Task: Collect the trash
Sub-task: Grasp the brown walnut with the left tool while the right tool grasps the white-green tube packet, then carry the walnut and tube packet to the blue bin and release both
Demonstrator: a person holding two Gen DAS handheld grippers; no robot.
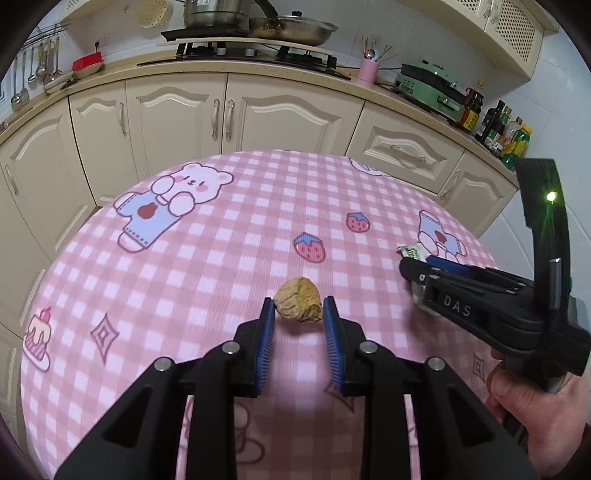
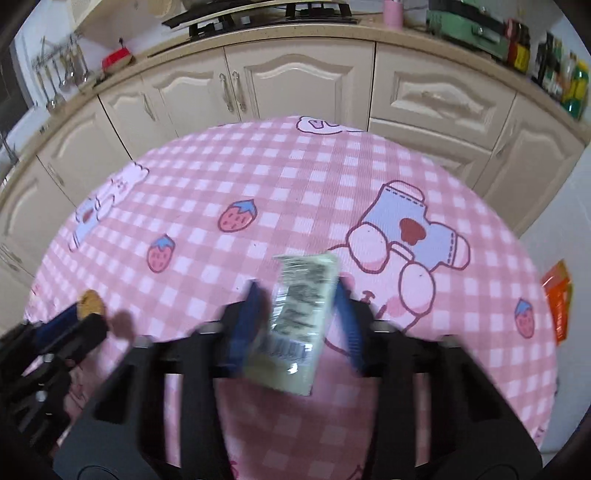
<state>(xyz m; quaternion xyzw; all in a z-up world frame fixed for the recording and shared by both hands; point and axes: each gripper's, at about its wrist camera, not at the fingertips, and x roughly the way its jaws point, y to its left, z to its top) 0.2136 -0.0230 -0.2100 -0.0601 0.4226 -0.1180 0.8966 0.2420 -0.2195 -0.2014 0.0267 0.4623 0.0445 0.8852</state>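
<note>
A crumpled tan scrap of food trash (image 1: 298, 300) lies on the pink checked tablecloth (image 1: 221, 236). My left gripper (image 1: 298, 308) is open with a blue pad on each side of the scrap, a small gap on both sides. In the right wrist view the scrap (image 2: 91, 302) shows at the far left by the left gripper's tip. My right gripper (image 2: 295, 299) is around a pale printed wrapper (image 2: 297, 317) with a barcode; the view is blurred. The right gripper (image 1: 417, 264) shows at the right of the left wrist view, the wrapper's end (image 1: 409, 252) sticking out.
The round table stands in front of cream kitchen cabinets (image 1: 236, 114). An orange packet (image 2: 558, 299) lies beyond the table's right edge. The counter holds a stove with pans (image 1: 258, 26), a pink utensil cup (image 1: 367, 70), a green appliance (image 1: 432, 86) and bottles (image 1: 498, 125).
</note>
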